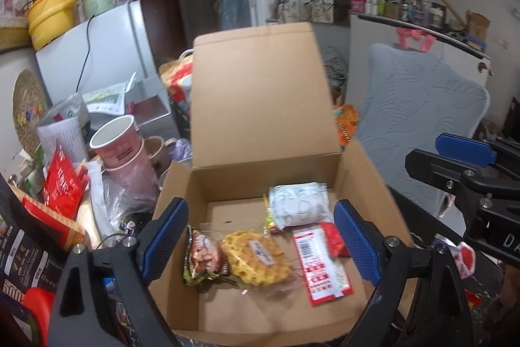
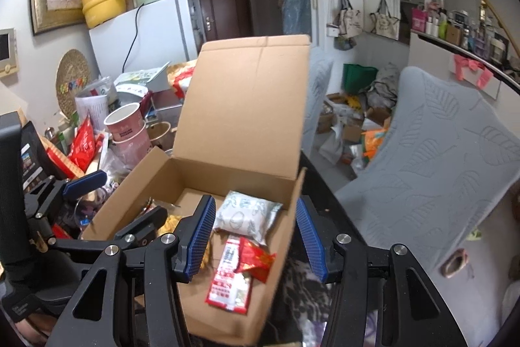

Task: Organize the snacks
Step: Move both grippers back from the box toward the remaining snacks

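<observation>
An open cardboard box stands with its lid upright. Inside lie a yellow waffle snack, a brown-green packet, a white packet, a red-and-white packet and a small red packet. My left gripper hovers over the box, open and holding nothing. My right gripper hangs above the box's right wall, jaws apart with nothing gripped. The white packet and the red-and-white packet lie below it. The left gripper shows at the left of the right wrist view.
Stacked pink paper cups, red packets and clutter crowd the table left of the box. A white fridge stands behind. A grey chair is on the right. Another red packet lies right of the box.
</observation>
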A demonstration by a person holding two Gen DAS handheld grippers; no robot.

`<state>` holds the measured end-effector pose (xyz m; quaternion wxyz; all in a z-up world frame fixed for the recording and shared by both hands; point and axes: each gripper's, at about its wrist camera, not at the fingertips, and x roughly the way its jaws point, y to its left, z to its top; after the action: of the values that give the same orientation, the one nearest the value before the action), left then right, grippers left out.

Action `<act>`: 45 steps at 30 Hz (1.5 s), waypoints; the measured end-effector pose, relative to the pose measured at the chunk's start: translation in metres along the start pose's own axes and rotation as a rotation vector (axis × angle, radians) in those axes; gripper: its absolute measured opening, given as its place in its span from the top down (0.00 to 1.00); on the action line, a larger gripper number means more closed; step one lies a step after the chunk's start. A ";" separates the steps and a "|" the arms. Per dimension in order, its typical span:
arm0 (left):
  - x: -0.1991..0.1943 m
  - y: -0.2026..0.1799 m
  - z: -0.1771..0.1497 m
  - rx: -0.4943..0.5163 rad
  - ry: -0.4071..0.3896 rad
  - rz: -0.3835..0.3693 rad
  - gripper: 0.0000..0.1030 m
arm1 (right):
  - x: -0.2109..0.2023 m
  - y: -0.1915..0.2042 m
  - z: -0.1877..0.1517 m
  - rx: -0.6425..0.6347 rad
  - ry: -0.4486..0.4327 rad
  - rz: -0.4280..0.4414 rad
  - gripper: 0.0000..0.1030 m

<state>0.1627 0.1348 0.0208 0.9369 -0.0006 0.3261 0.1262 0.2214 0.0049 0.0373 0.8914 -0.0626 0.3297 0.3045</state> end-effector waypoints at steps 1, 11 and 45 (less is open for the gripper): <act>-0.004 -0.003 0.000 0.008 -0.008 -0.010 0.11 | -0.006 -0.002 -0.002 0.004 -0.004 0.002 0.50; -0.049 -0.039 -0.006 0.109 -0.080 -0.144 0.11 | -0.057 -0.006 -0.020 -0.010 -0.053 -0.039 0.50; -0.106 -0.137 -0.062 0.290 -0.068 -0.415 0.11 | -0.156 -0.087 -0.132 0.210 -0.027 -0.136 0.44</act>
<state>0.0775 -0.0282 0.0259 0.9434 0.0710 0.3021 -0.1167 0.1062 -0.1845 0.0246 0.9161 0.0130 0.3426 0.2079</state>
